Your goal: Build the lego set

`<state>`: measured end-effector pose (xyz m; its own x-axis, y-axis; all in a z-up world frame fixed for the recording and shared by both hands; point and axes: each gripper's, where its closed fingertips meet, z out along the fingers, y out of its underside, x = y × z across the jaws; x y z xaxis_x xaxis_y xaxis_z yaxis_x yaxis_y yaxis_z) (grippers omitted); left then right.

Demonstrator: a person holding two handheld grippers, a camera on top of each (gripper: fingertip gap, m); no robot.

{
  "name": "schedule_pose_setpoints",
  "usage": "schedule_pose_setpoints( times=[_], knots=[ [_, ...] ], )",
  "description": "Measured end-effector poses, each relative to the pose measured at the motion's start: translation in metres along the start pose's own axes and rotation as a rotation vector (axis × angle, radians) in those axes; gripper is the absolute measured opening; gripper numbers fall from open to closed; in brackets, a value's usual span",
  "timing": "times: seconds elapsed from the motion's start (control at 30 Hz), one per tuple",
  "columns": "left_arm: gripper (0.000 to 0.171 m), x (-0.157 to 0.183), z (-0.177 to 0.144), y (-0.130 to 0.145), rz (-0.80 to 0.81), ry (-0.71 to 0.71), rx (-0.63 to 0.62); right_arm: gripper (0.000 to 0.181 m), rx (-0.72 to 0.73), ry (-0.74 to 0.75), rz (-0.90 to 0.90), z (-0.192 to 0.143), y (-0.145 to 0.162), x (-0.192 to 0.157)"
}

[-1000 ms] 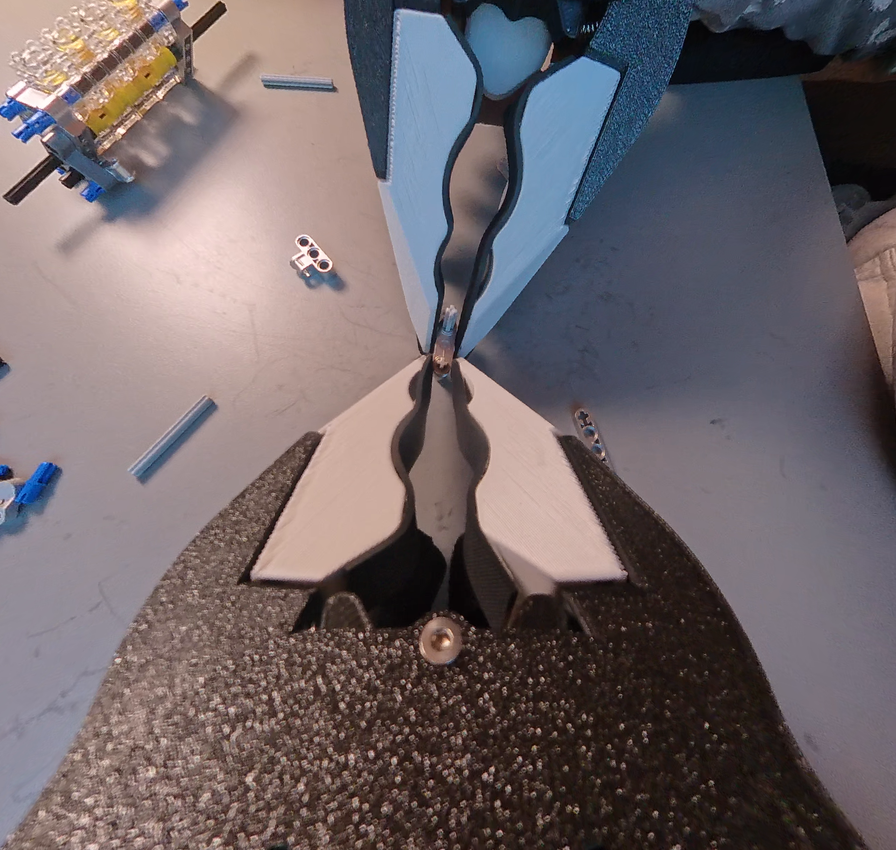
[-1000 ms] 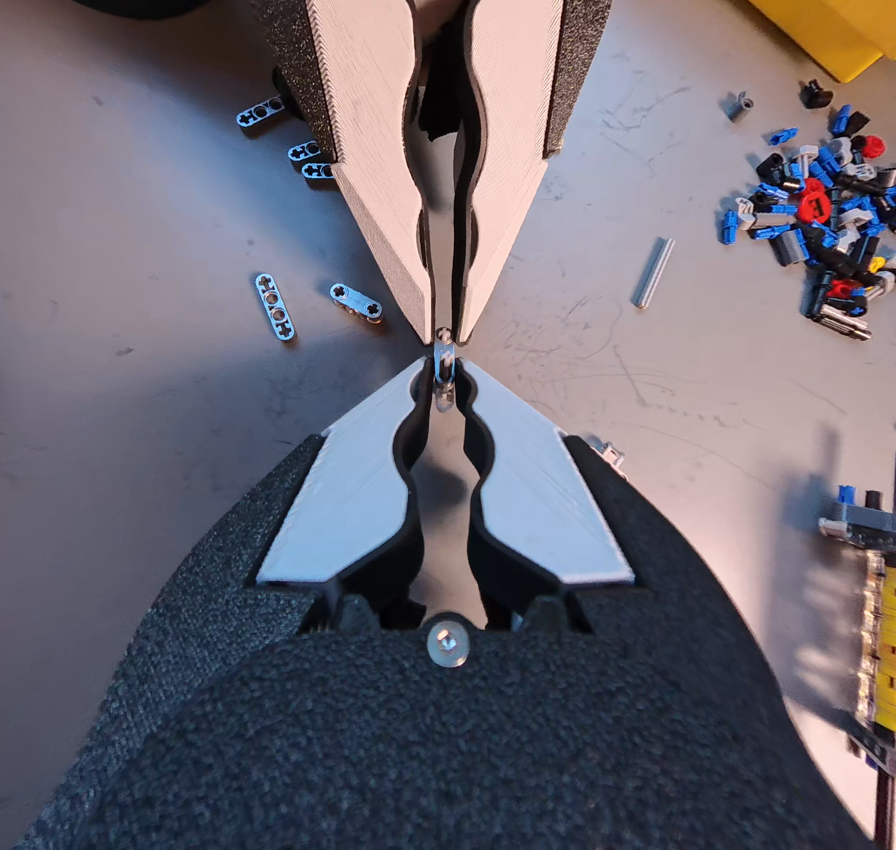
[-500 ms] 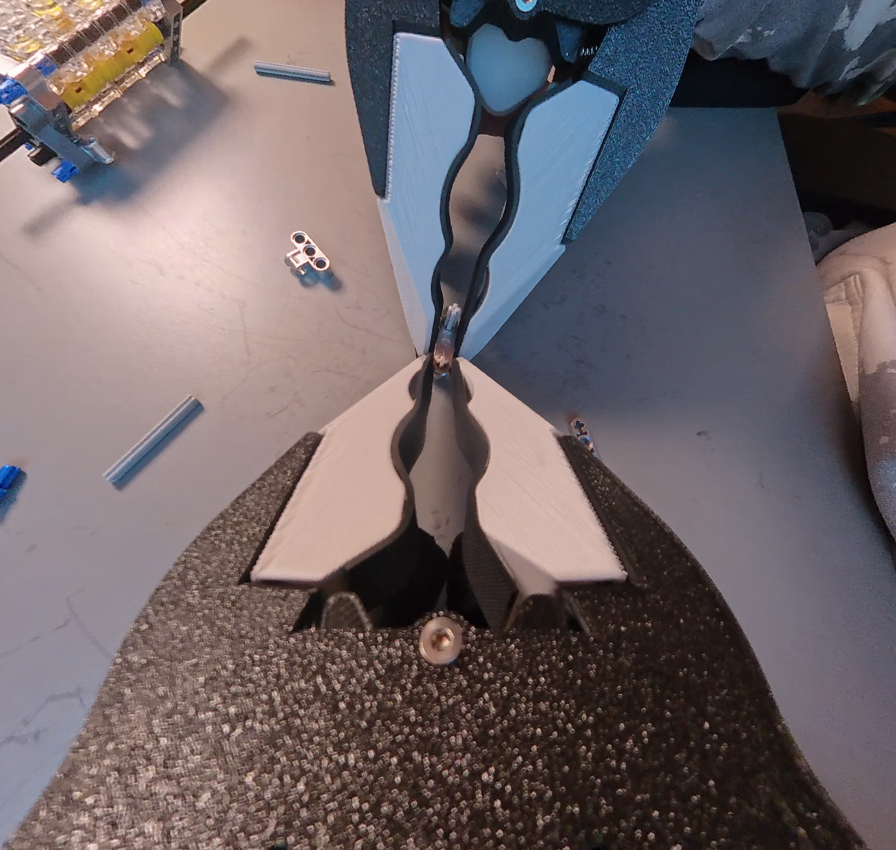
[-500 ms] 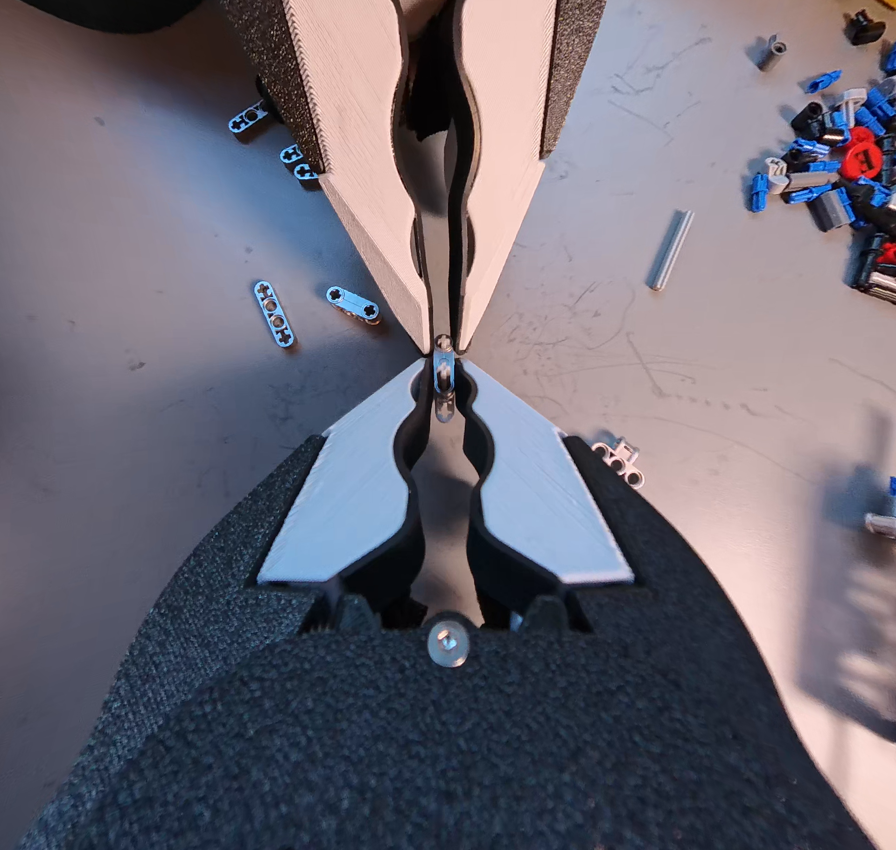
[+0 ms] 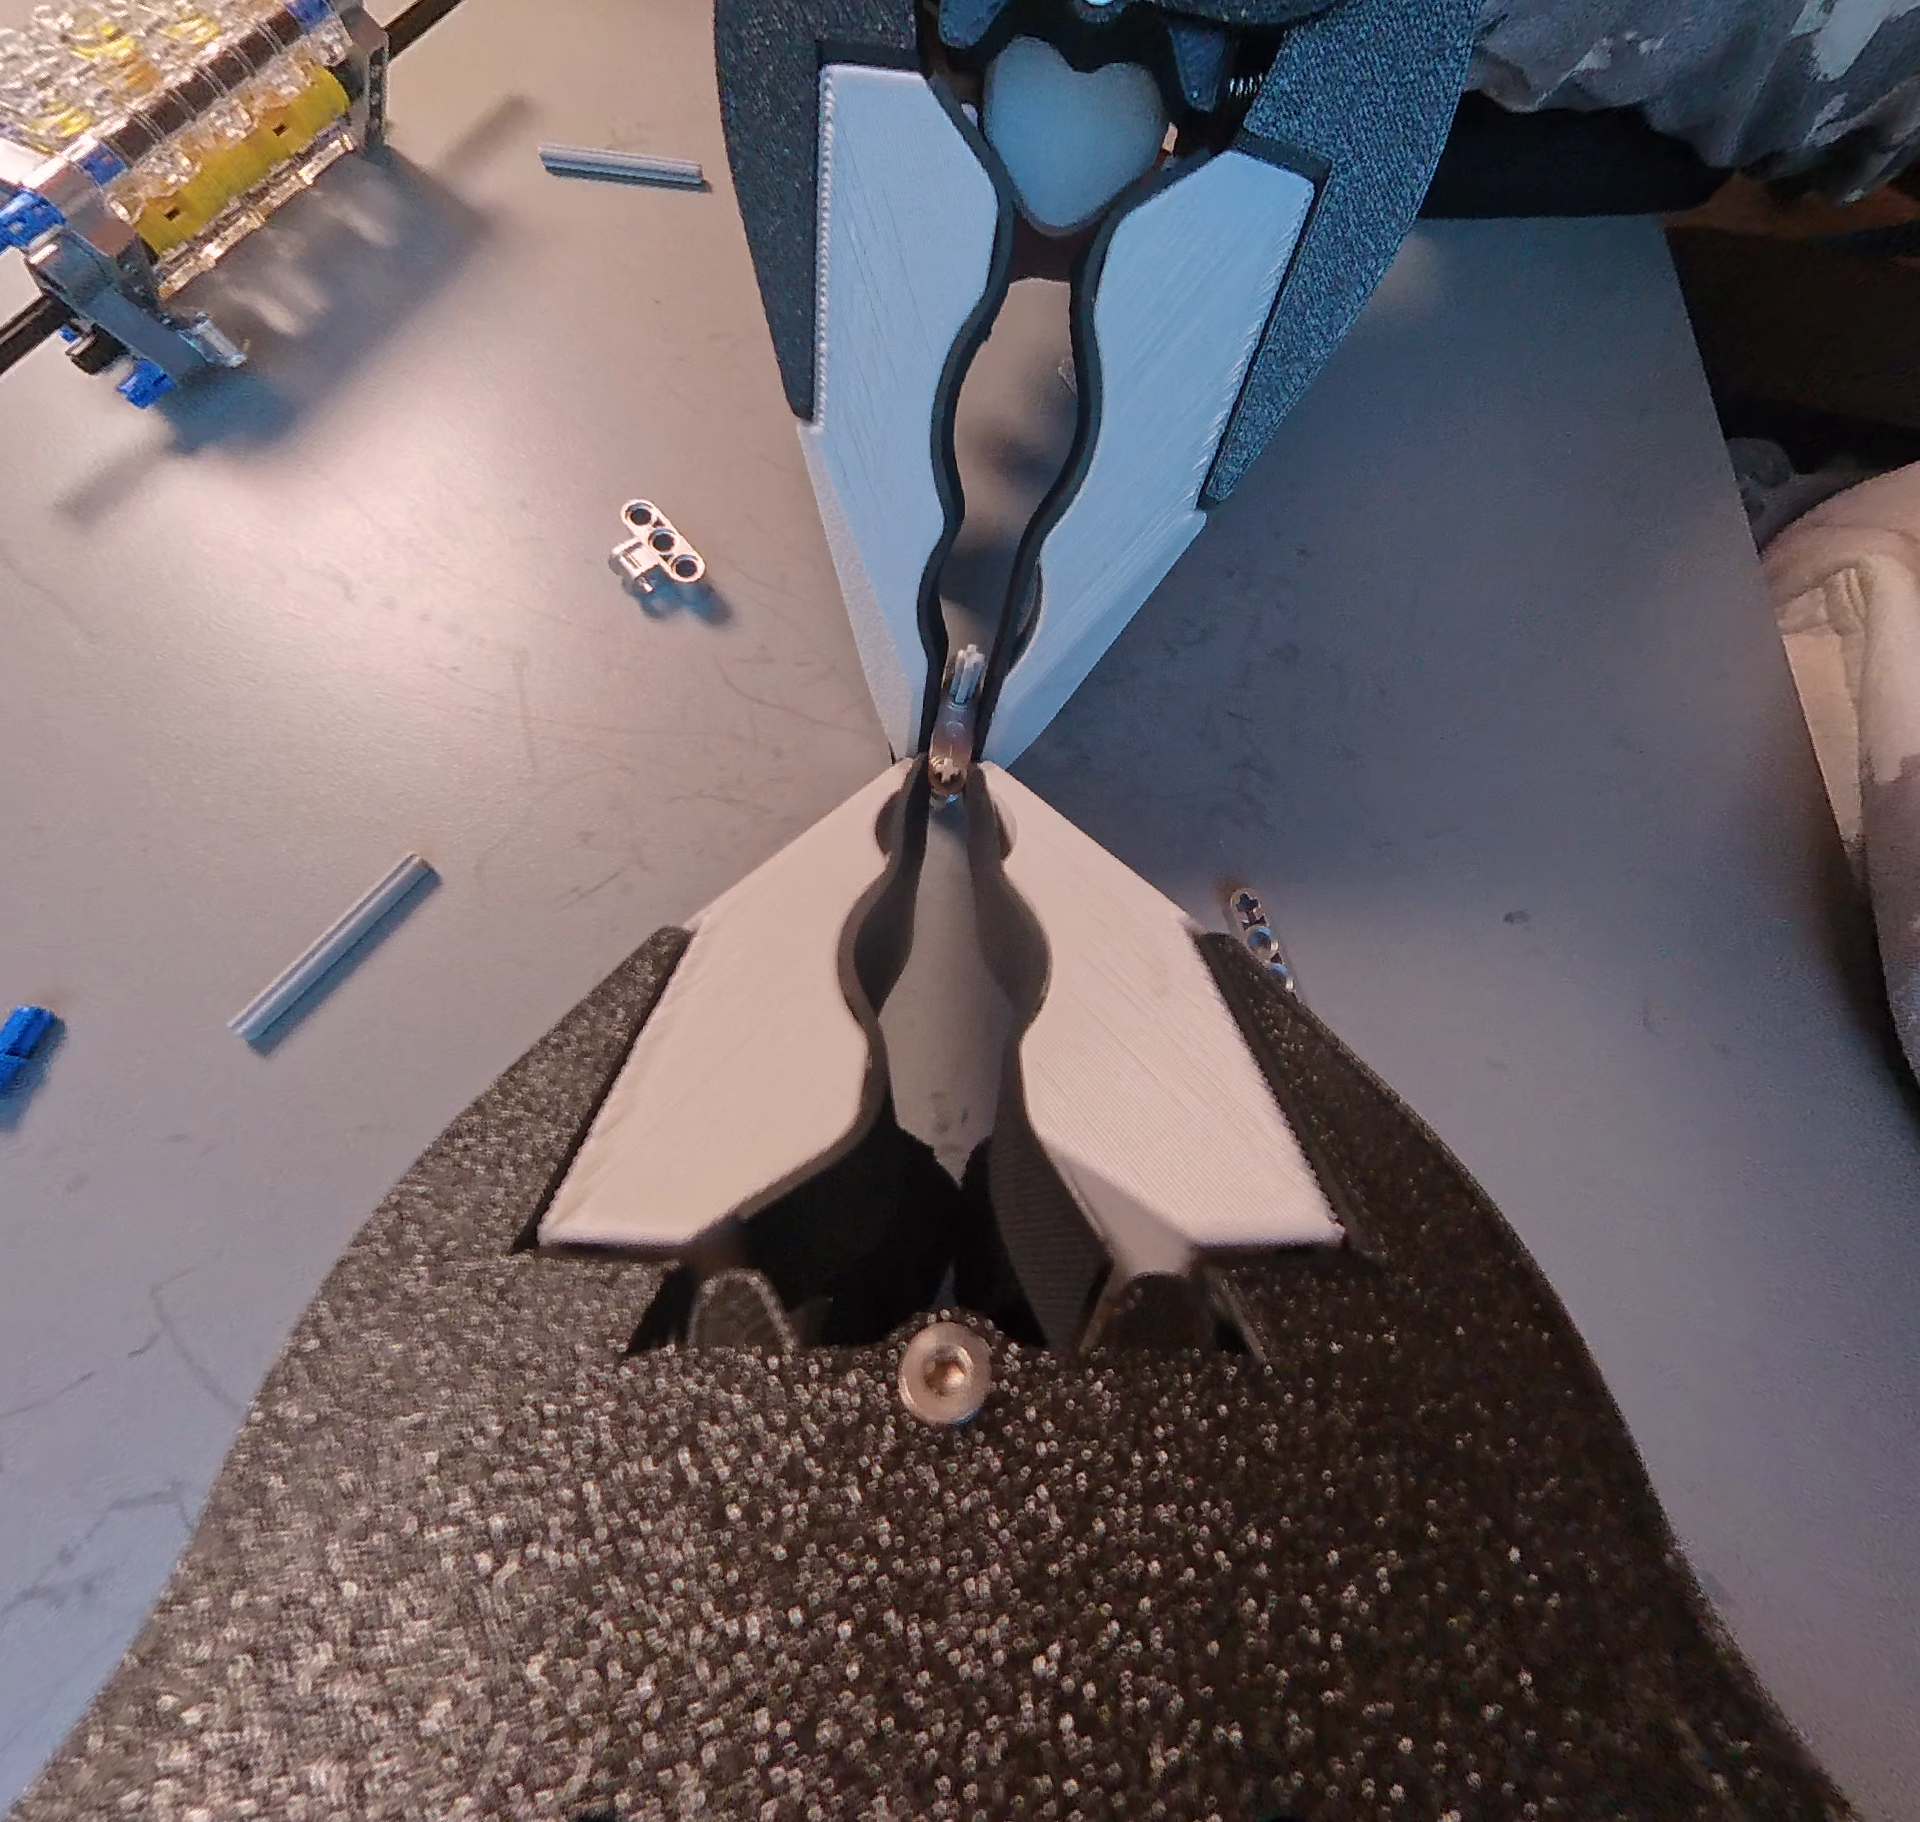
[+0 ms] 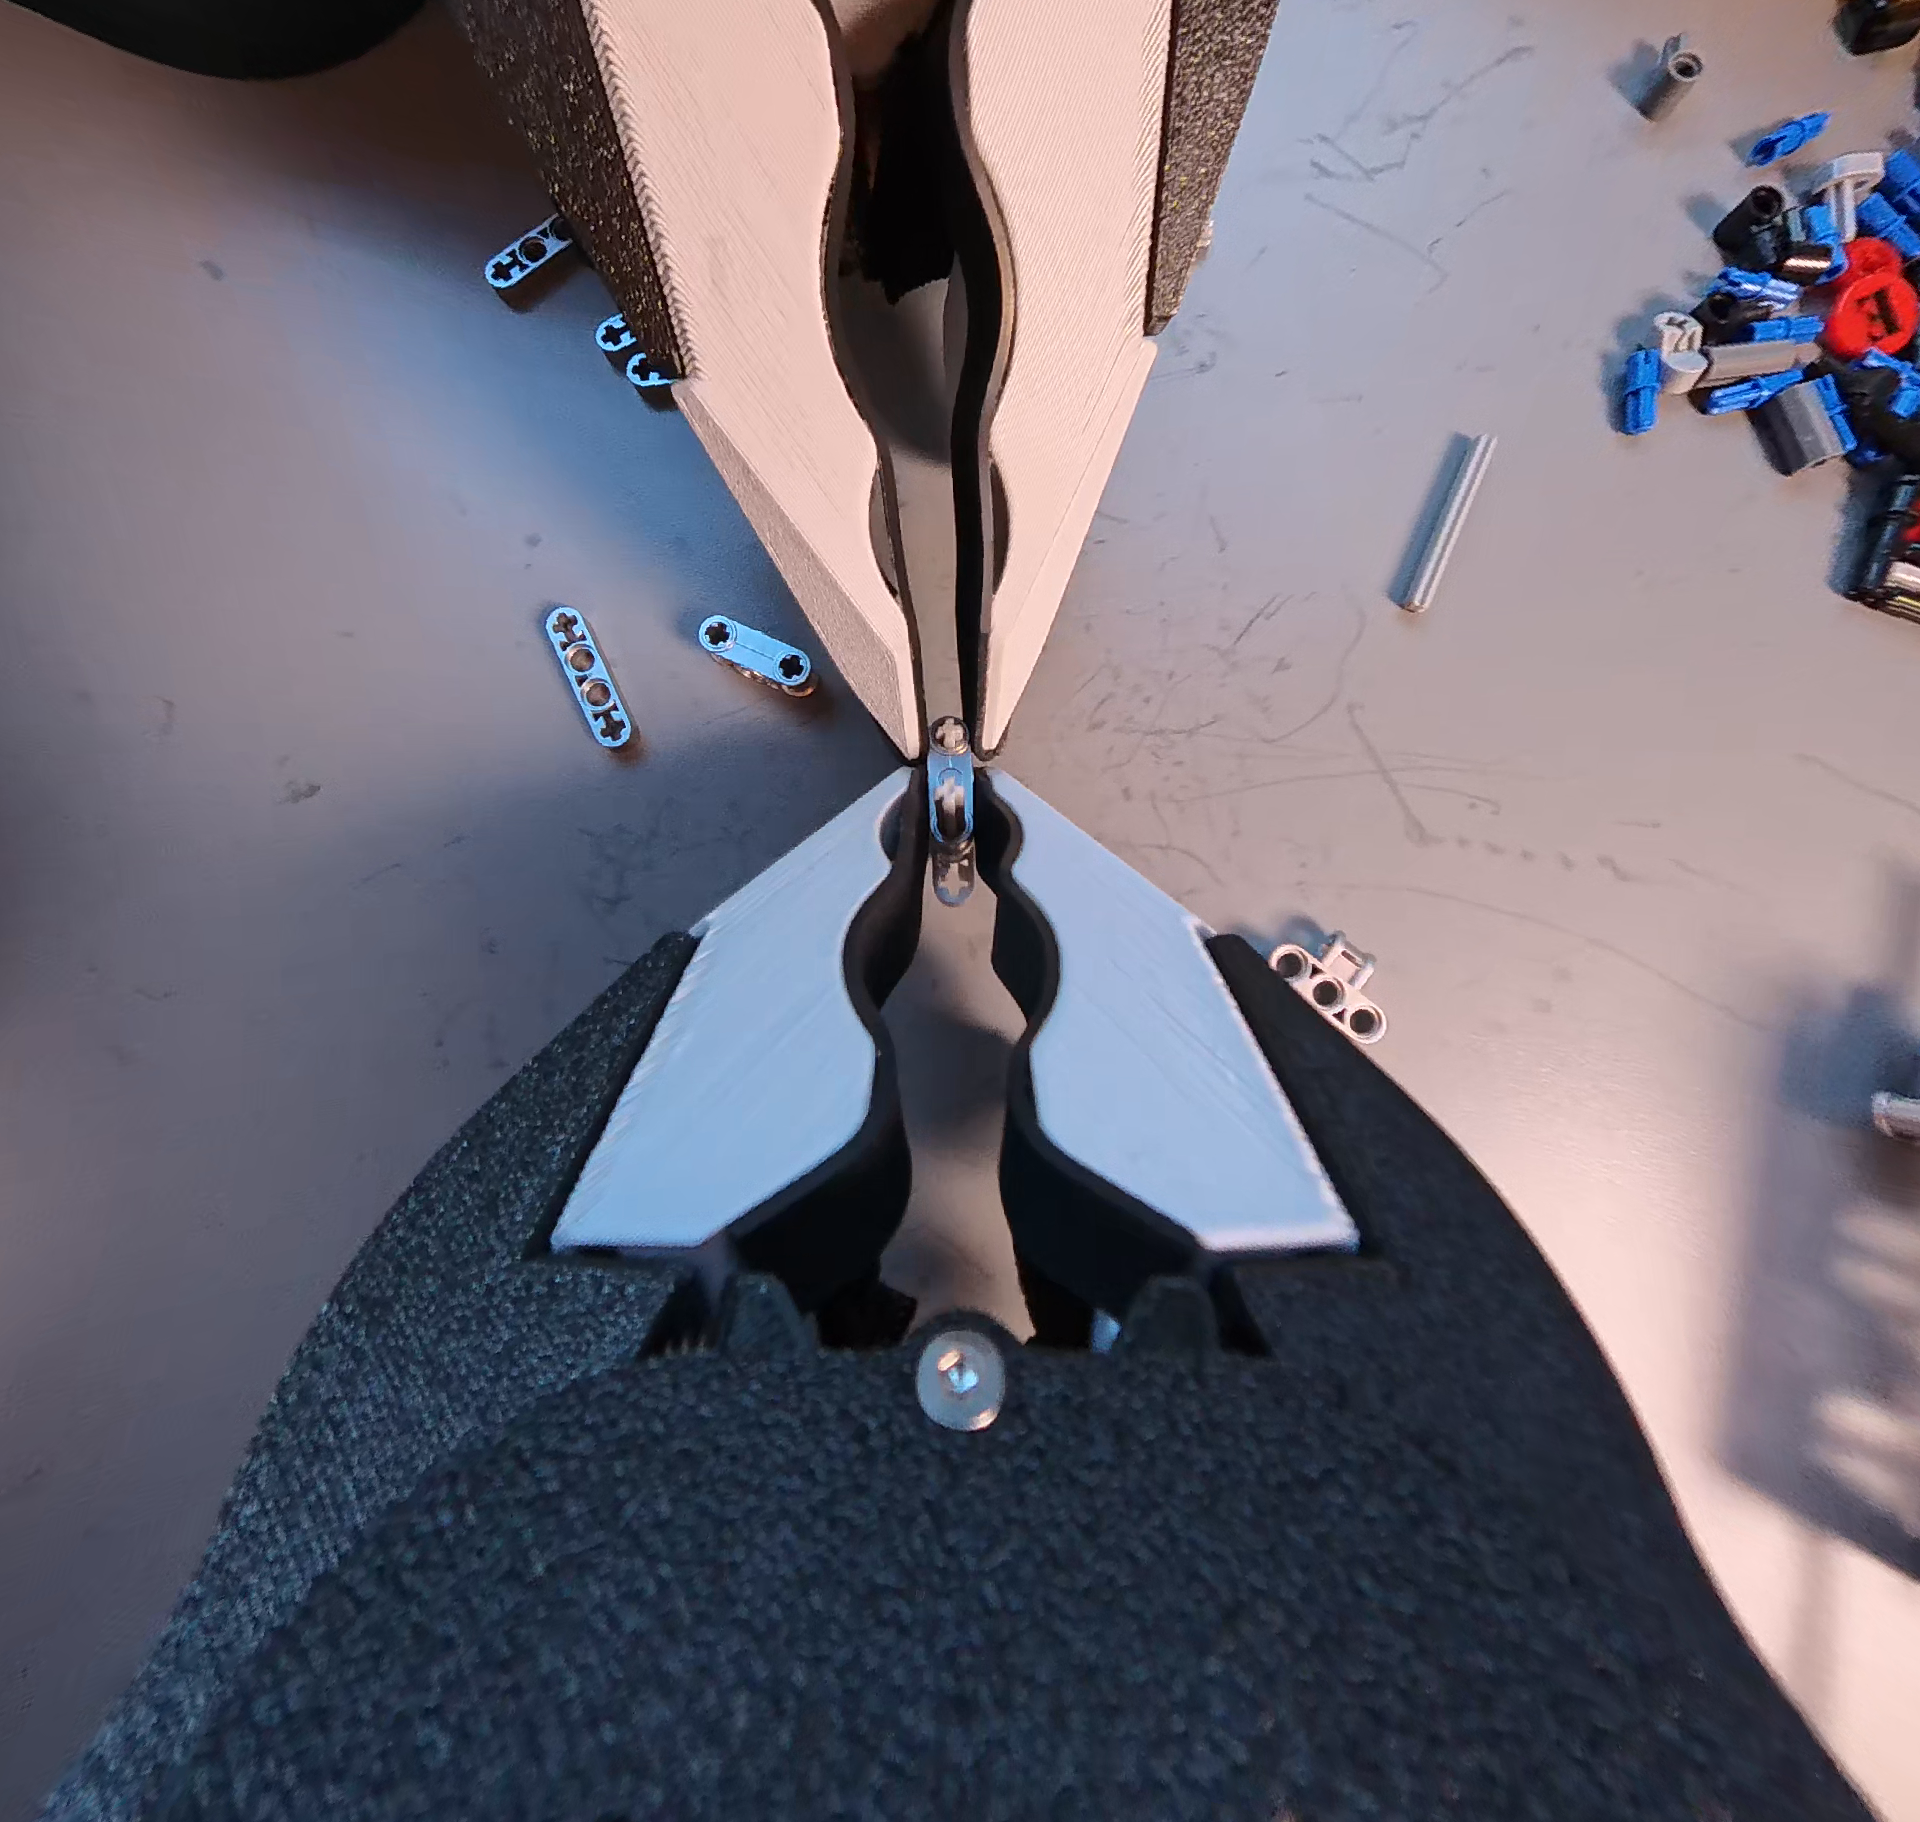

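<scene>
My two grippers meet tip to tip above a grey table. In the right wrist view, my right gripper is shut on a thin grey beam with cross holes, held on edge. My left gripper comes in from the top, shut on a small grey pin that touches the beam's end. In the left wrist view, my left gripper is at the bottom and the right gripper at the top. The joined grey parts sit between their tips. Both are held off the table.
A model of clear and yellow pieces stands far left. Grey axles, a three-hole connector and thin beams lie around. A pile of blue, black and red pieces lies right. My two grippers' fingertips are within a few centimetres of each other.
Both grippers stay shut and tip to tip. The pair has drifted slightly over the table, so the pile and the axle sit a little farther right in the right wrist view.
</scene>
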<state>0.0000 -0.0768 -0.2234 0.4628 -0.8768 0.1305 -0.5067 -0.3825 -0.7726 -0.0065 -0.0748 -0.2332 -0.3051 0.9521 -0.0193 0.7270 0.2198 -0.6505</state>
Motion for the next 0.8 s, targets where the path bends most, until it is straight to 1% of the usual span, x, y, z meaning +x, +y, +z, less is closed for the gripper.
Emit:
schedule_pose_setpoints(
  times=[0.27, 0.43, 0.47, 0.5, 0.57, 0.6, 0.7, 0.8],
  knots=[
    [0.005, -0.001, 0.000, 0.001, -0.004, 0.008, 0.009, 0.005, -0.035, -0.009, 0.020, 0.000, 0.000, 0.000],
    [0.004, -0.003, 0.000, 0.007, -0.010, 0.007, -0.009, 0.005, -0.080, -0.014, 0.018, 0.005, 0.001, 0.000],
    [0.000, -0.006, 0.002, 0.013, -0.002, -0.015, -0.042, 0.005, -0.068, -0.003, 0.021, 0.006, 0.000, 0.002],
    [0.000, -0.007, 0.002, 0.014, 0.008, -0.025, -0.050, 0.005, -0.053, -0.011, 0.030, 0.005, -0.001, 0.001],
    [0.000, -0.003, 0.003, 0.011, -0.001, -0.007, -0.038, 0.005, -0.024, -0.020, 0.030, 0.002, -0.003, -0.001],
    [0.000, -0.001, 0.004, 0.010, 0.000, -0.005, -0.038, 0.005, -0.023, 0.003, 0.019, -0.001, -0.002, 0.001],
    [0.000, -0.005, 0.003, 0.011, -0.013, -0.027, -0.045, 0.005, -0.004, 0.002, 0.016, -0.006, 0.000, 0.001],
    [0.000, -0.007, -0.002, 0.003, -0.039, -0.027, 0.004, 0.005, 0.041, -0.008, 0.043, -0.009, -0.002, 0.002]
  ],
)
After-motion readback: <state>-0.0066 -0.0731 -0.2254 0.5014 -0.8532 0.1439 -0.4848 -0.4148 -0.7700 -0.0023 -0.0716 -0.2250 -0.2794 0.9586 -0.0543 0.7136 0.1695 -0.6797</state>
